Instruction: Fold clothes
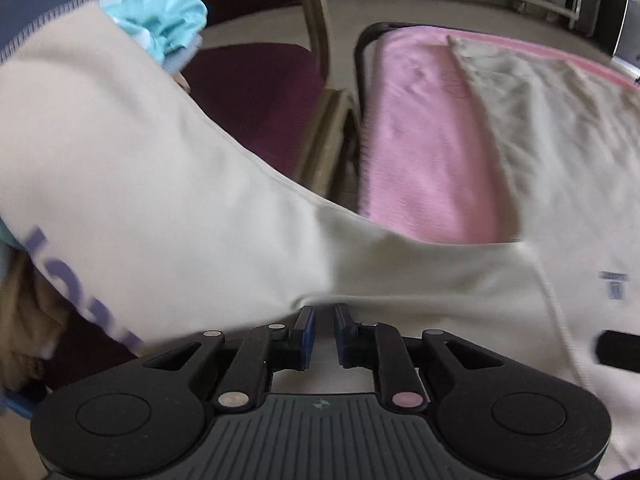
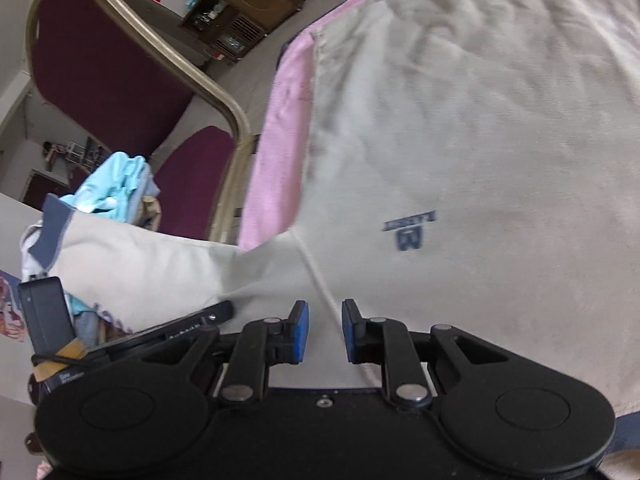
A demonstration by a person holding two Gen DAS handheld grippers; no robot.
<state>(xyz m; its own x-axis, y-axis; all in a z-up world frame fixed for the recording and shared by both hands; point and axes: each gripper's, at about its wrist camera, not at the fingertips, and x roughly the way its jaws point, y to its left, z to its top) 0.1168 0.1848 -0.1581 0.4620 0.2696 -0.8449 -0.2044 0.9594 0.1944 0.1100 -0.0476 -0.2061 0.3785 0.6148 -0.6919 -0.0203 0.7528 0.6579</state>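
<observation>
Maroon chairs (image 2: 108, 64) with gilt frames stand behind the tabletop, which a pink cloth (image 1: 420, 152) hides. On it lies our cream shirt (image 2: 460, 140), its sleeve (image 1: 132, 168) reaching left over a blue garment (image 1: 160, 16) we only partly see. We see the left hand-held gripper (image 1: 323, 322) with jaws narrowly apart; whether they pinch the shirt fabric we cannot tell. Pads of the right hand-held gripper (image 2: 325, 326) stand apart over the shoulder seam, clamping nothing visible. Motion blurs the small chest logo (image 2: 408, 234).
</observation>
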